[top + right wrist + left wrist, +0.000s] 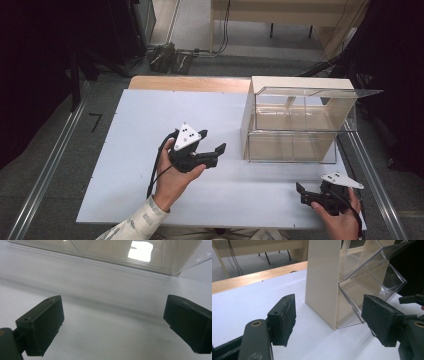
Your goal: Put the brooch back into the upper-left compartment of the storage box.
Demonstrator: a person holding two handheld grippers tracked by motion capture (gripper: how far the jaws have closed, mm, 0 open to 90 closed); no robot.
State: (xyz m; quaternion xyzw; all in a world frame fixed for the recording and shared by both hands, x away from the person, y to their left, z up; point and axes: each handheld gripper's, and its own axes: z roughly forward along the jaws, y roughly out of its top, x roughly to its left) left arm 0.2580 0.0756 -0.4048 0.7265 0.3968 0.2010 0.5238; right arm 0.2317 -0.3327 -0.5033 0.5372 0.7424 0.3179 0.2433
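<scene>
Two grippers hover over one table point(150, 150), both spread wide and empty. One two-tier clear bin point(295, 125) stands just ahead of the left gripper point(212, 145), and beyond the right gripper point(300, 192).

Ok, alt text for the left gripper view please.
An open tool with two black padded jaws hovers over a white table, aimed at the cream side panel of a clear plastic two-tier bin.

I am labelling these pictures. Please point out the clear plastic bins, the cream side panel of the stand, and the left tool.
clear plastic bins point(292, 145), high view, front wall of the lower bin
cream side panel point(323, 280), left gripper view, flat outer face
left tool point(212, 144), high view, gap between its fingertips
</scene>
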